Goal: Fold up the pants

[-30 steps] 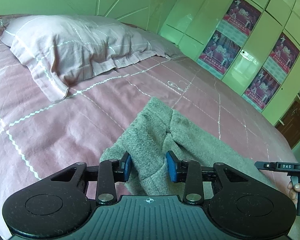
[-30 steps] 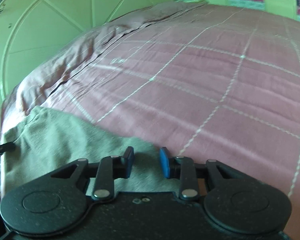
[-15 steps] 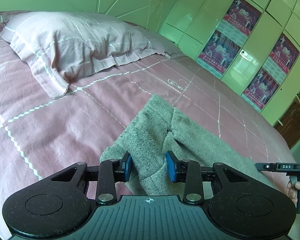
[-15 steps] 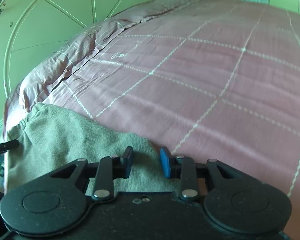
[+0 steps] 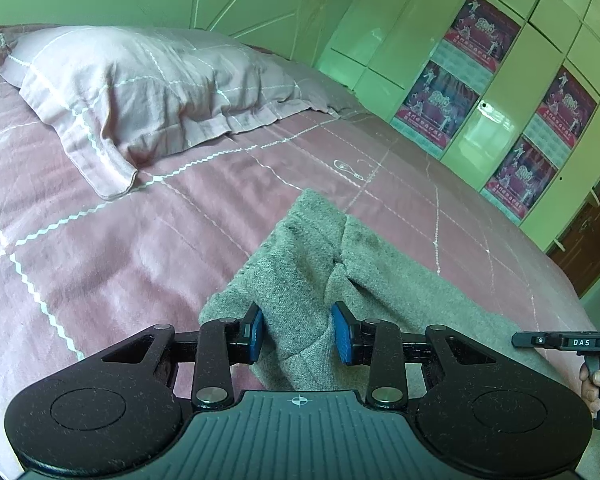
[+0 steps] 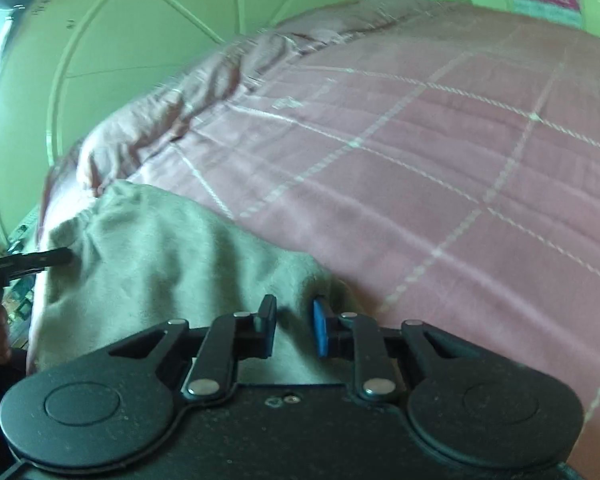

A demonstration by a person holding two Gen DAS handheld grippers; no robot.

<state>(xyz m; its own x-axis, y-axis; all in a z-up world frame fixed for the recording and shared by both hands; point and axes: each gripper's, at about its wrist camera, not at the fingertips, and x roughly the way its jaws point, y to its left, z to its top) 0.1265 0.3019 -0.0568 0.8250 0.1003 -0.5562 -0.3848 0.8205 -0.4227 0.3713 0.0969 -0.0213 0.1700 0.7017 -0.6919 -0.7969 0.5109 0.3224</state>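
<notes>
Two grippers are at work on one pair of grey pants (image 5: 312, 276), which lies spread on the pink bedspread (image 5: 120, 248) near the bed's close edge. In the left wrist view we see the left gripper (image 5: 298, 334) with its blue pads (image 5: 342, 334) pinching a thick bunched fold of the grey fabric; cloth fills the gap and both pads press on it. Beyond that fold the pants rise in a ridge with a deep crease down the middle, and the rest of the garment runs off to the right. A pink pillow (image 5: 140, 92) lies at the head of the bed, well apart from the pants, and green cabinet doors with posters (image 5: 448, 108) stand along the far side. At the right edge of that view we can see a hand (image 5: 594, 384) on a dark handle. In the right wrist view, which is blurred, the right gripper (image 6: 294, 330) sits at the edge of the pants (image 6: 172, 252) where they meet the bedspread (image 6: 440, 184); its jaws are closing with grey fabric between them, but we cannot tell whether the pads press on it.
</notes>
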